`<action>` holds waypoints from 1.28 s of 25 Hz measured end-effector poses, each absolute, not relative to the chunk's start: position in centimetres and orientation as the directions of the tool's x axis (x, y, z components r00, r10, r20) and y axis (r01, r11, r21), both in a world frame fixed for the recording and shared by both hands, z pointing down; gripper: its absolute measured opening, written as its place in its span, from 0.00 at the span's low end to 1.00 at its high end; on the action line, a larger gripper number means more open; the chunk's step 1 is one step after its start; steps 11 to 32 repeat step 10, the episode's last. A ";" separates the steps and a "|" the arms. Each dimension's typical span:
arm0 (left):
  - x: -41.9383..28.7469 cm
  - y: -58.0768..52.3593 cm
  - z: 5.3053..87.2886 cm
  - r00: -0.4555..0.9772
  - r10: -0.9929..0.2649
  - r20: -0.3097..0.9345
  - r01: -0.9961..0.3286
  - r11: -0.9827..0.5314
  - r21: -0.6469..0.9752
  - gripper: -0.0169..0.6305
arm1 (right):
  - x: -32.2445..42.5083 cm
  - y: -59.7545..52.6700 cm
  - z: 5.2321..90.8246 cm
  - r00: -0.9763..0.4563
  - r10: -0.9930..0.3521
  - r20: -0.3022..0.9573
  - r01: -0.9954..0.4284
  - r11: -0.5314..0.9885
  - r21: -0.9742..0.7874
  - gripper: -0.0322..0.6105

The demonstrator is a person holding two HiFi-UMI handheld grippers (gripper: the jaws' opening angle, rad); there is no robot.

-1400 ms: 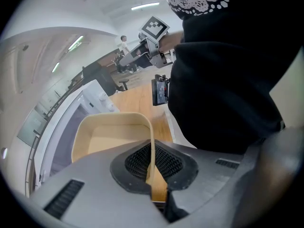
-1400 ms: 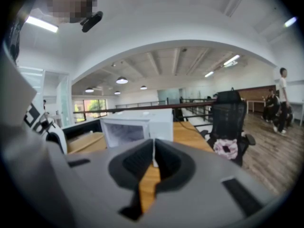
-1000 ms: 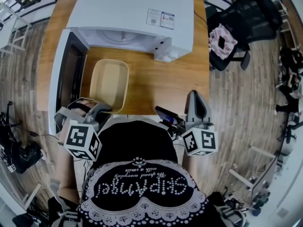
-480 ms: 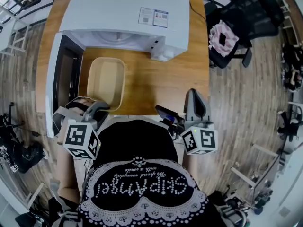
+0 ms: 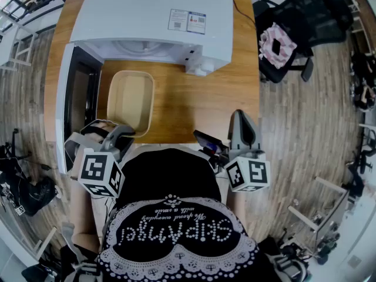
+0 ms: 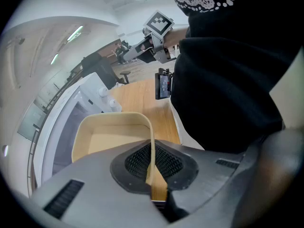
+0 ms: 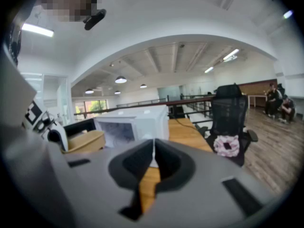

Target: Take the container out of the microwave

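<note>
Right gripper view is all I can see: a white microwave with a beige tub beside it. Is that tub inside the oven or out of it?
Observer: Out. The head view shows the beige rectangular plastic container resting on the wooden table, in front of the white microwave.
Operator: Is anything holding it?
Observer: Yes. The left tool is shut on its near rim.
Operator: And the oven's door?
Observer: The microwave door stands wide open, swung out on the container's left.

The microwave's (image 5: 153,16) top label (image 5: 188,21) is unreadably small; the left gripper (image 5: 124,133) hides the container's (image 5: 130,98) rim farthest from the microwave.
</note>
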State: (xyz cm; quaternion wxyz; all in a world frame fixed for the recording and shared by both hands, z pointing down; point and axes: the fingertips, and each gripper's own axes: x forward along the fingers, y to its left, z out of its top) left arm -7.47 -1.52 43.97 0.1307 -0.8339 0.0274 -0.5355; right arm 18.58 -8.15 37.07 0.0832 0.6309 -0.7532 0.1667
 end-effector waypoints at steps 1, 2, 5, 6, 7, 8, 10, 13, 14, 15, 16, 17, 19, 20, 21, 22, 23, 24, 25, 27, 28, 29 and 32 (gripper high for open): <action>-7.5 -1.5 44.0 0.425 -0.186 0.886 0.095 -0.964 -0.248 0.07 | 18.6 -8.2 37.1 -0.190 -0.923 0.335 -0.978 0.148 -0.147 0.10; -7.5 -1.6 44.0 0.424 -0.187 0.886 0.096 -0.964 -0.249 0.07 | 18.6 -8.2 37.1 -0.190 -0.923 0.335 -0.978 0.148 -0.147 0.11; -7.5 -1.7 43.9 0.423 -0.189 0.886 0.097 -0.963 -0.251 0.07 | 18.6 -8.2 37.0 -0.190 -0.923 0.334 -0.978 0.148 -0.147 0.11; -7.6 -1.7 43.9 0.422 -0.189 0.887 0.097 -0.963 -0.251 0.07 | 18.6 -8.2 37.0 -0.190 -0.923 0.334 -0.978 0.148 -0.147 0.10; -7.6 -1.7 43.8 0.422 -0.189 0.887 0.098 -0.963 -0.252 0.07 | 18.6 -8.2 37.0 -0.189 -0.923 0.334 -0.978 0.147 -0.147 0.11; -7.6 -1.8 43.8 0.422 -0.189 0.887 0.099 -0.963 -0.252 0.07 | 18.6 -8.2 36.9 -0.189 -0.923 0.335 -0.978 0.147 -0.147 0.11; -7.7 -1.9 43.8 0.422 -0.188 0.887 0.100 -0.963 -0.252 0.07 | 18.6 -8.2 36.9 -0.188 -0.922 0.337 -0.978 0.146 -0.146 0.11; -7.7 -1.9 43.8 0.422 -0.188 0.887 0.100 -0.963 -0.252 0.07 | 18.6 -8.2 36.9 -0.188 -0.922 0.337 -0.978 0.146 -0.146 0.11; -7.7 -1.9 43.8 0.422 -0.188 0.887 0.100 -0.963 -0.252 0.07 | 18.6 -8.2 36.9 -0.188 -0.922 0.337 -0.978 0.146 -0.146 0.11; -7.7 -1.9 43.8 0.422 -0.188 0.887 0.100 -0.963 -0.252 0.07 | 18.6 -8.2 36.9 -0.188 -0.922 0.337 -0.978 0.146 -0.146 0.11; -7.7 -1.9 43.8 0.422 -0.188 0.887 0.100 -0.963 -0.252 0.07 | 18.6 -8.2 36.9 -0.188 -0.922 0.337 -0.978 0.146 -0.146 0.11; -7.7 -1.9 43.8 0.422 -0.188 0.887 0.100 -0.963 -0.252 0.07 | 18.6 -8.2 36.9 -0.188 -0.922 0.337 -0.978 0.146 -0.146 0.11; -7.7 -1.9 43.8 0.422 -0.188 0.887 0.100 -0.963 -0.252 0.07 | 18.6 -8.2 36.9 -0.188 -0.922 0.337 -0.978 0.146 -0.146 0.11; -7.7 -1.9 43.8 0.422 -0.188 0.887 0.100 -0.963 -0.252 0.07 | 18.6 -8.2 36.9 -0.188 -0.922 0.337 -0.978 0.146 -0.146 0.11; -7.7 -1.9 43.8 0.422 -0.188 0.887 0.100 -0.963 -0.252 0.07 | 18.6 -8.2 36.9 -0.188 -0.922 0.337 -0.978 0.146 -0.146 0.11; -7.7 -1.9 43.8 0.422 -0.188 0.887 0.100 -0.963 -0.252 0.07 | 18.6 -8.2 36.9 -0.188 -0.922 0.337 -0.978 0.146 -0.146 0.11; -7.7 -1.9 43.8 0.422 -0.188 0.887 0.100 -0.963 -0.252 0.07 | 18.6 -8.2 36.9 -0.188 -0.922 0.337 -0.978 0.146 -0.146 0.11; -7.7 -1.9 43.8 0.422 -0.188 0.887 0.100 -0.963 -0.252 0.07 | 18.6 -8.2 36.9 -0.188 -0.922 0.337 -0.978 0.146 -0.146 0.11; -7.7 -1.9 43.8 0.422 -0.188 0.887 0.100 -0.963 -0.252 0.07 | 18.6 -8.2 36.9 -0.188 -0.922 0.337 -0.978 0.146 -0.146 0.11; -7.7 -1.9 43.8 0.422 -0.188 0.887 0.100 -0.963 -0.252 0.07 | 18.6 -8.2 36.9 -0.188 -0.922 0.337 -0.978 0.146 -0.146 0.11; -7.7 -1.9 43.8 0.422 -0.188 0.887 0.100 -0.963 -0.252 0.07 | 18.6 -8.2 36.9 -0.188 -0.922 0.337 -0.978 0.146 -0.146 0.11; -7.7 -1.9 43.8 0.422 -0.188 0.887 0.100 -0.963 -0.252 0.07 | 18.6 -8.2 36.9 -0.188 -0.922 0.337 -0.978 0.146 -0.146 0.11; -7.7 -1.9 43.8 0.422 -0.188 0.887 0.100 -0.963 -0.252 0.07 | 18.6 -8.2 36.9 -0.188 -0.922 0.337 -0.978 0.146 -0.146 0.11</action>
